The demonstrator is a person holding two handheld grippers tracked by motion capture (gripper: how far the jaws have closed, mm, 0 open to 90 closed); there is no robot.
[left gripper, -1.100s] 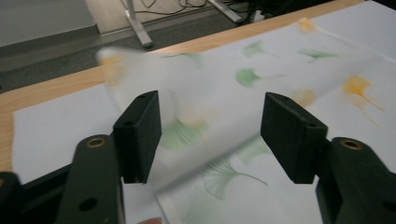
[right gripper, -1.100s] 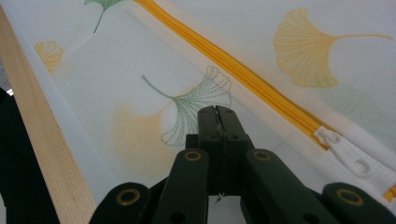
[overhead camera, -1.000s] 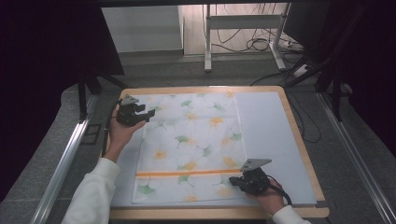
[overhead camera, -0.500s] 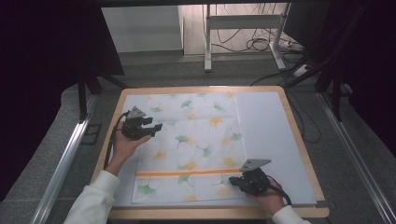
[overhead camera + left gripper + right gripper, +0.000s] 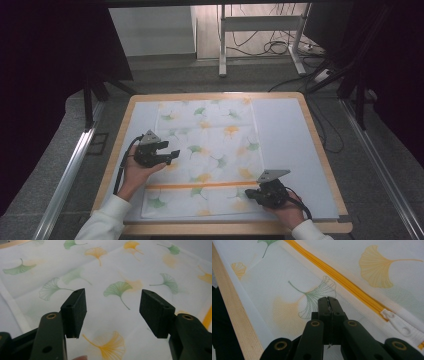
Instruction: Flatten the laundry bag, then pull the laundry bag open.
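Right tongs [image 5: 255,194] sit at the near edge of the counter [image 5: 320,150], jaws pressed together on the mesh of the ginkgo-print zip bag [image 5: 210,150], just near of its orange zipper [image 5: 342,280] and beside the white zipper pull [image 5: 398,323]. Left tongs [image 5: 172,154] hover farther back over the bag's left part, jaws apart and just been opening, nothing between them but printed fabric below. The bag lies flat, spread across the counter's middle from near edge to far edge.
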